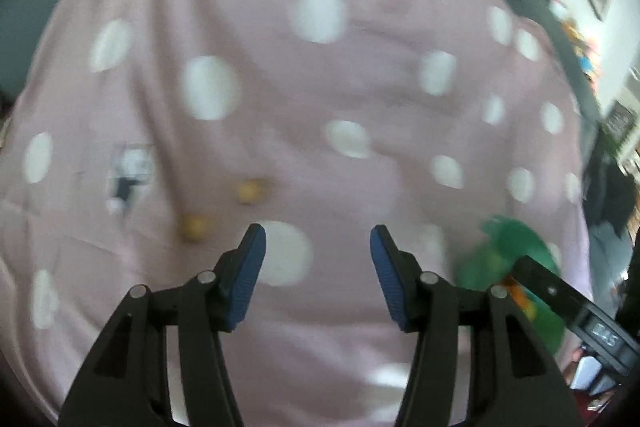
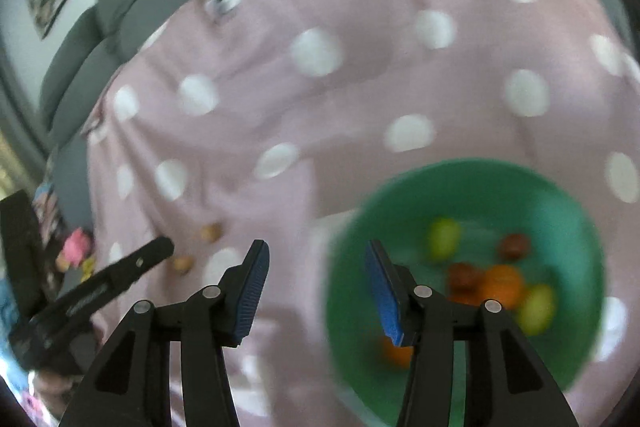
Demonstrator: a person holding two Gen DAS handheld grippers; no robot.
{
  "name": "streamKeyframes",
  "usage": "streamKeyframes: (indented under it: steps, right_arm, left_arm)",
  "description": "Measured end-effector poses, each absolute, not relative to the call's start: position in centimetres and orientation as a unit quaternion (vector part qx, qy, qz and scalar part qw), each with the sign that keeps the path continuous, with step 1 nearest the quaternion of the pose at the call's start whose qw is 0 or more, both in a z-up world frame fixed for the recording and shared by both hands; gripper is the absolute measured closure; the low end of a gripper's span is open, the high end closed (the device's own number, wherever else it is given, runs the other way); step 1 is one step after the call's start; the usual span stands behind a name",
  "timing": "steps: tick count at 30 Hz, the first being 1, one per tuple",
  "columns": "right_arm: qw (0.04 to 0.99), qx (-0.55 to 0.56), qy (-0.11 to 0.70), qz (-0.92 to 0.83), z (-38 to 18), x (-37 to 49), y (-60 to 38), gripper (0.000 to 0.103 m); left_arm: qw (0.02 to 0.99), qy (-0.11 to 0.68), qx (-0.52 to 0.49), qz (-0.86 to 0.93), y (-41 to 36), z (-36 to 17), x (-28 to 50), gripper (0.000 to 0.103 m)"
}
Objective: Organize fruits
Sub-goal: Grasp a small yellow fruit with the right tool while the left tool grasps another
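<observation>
Two small tan fruits [image 1: 220, 207] lie loose on the pink dotted cloth [image 1: 320, 87], just ahead and left of the left gripper [image 1: 317, 247], whose jaws are spread and empty, probably lined up to collect them. The right gripper [image 2: 316, 259], jaws also spread, hovers by the green bowl [image 2: 460, 179], which holds roughly seven blurred fruits [image 2: 500, 283].
</observation>
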State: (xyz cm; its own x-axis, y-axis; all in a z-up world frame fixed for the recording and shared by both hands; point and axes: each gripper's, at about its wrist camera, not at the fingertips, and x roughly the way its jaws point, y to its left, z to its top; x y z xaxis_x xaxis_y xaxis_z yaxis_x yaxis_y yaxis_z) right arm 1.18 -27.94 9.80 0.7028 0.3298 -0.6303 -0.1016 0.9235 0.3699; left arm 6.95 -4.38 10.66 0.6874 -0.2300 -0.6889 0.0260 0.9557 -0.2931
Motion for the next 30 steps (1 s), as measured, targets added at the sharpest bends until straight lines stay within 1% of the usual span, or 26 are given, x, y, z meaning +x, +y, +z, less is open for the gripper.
streamKeyframes:
  steps: [3,6,8,10,11,12,14,15,17,19,21,26,30]
  right_arm:
    - [0.894,0.144,0.39,0.165,9.7,3.5,-23.9,0.052]
    - [0.881,0.119,0.425,0.172,8.8,6.4,-20.3,0.052]
    - [0.869,0.13,0.442,0.179,8.0,8.1,-18.9,0.052]
    - [0.843,0.169,0.47,0.202,6.8,10.3,-17.8,0.052]
    - [0.833,0.182,0.48,0.207,6.3,11.3,-17.4,0.052]
    - [0.829,0.185,0.489,0.201,5.8,12.2,-16.9,0.052]
    - [0.832,0.169,0.497,0.18,5.1,13.1,-16.1,0.052]
    - [0.831,0.165,0.501,0.175,4.7,13.6,-15.8,0.052]
    - [0.818,0.174,0.519,0.177,3.7,14.8,-15.3,0.052]
    - [0.808,0.181,0.531,0.179,3.0,15.7,-14.7,0.052]
    - [0.81,0.175,0.53,0.182,2.9,16.1,-13.9,0.052]
    - [0.811,0.149,0.532,0.192,2.6,16.8,-11.6,0.052]
    - [0.816,0.124,0.532,0.188,2.0,17.2,-10.8,0.063]
  left_arm:
    - [0.905,0.388,-0.168,-0.053,-0.1,9.6,8.1,0.05]
    - [0.895,0.384,-0.218,-0.063,2.7,8.6,9.0,0.05]
    - [0.882,0.401,-0.237,-0.068,3.6,8.0,9.8,0.051]
    - [0.871,0.414,-0.251,-0.082,3.9,7.3,10.6,0.053]
    - [0.867,0.418,-0.254,-0.088,3.8,7.0,10.9,0.055]
    - [0.864,0.424,-0.256,-0.093,3.7,6.6,11.1,0.059]
    - [0.855,0.438,-0.258,-0.105,3.6,6.1,11.6,0.065]
    - [0.85,0.444,-0.26,-0.113,3.4,5.9,11.9,0.065]
    - [0.85,0.449,-0.253,-0.111,3.3,5.8,12.2,0.065]
    - [0.86,0.45,-0.224,-0.089,3.2,5.8,12.2,0.065]
    - [0.867,0.452,-0.198,-0.072,3.1,5.9,12.0,0.065]
    - [0.859,0.475,-0.18,-0.063,2.9,4.9,12.3,0.065]
    - [0.856,0.491,-0.158,-0.031,2.3,3.8,12.6,0.065]
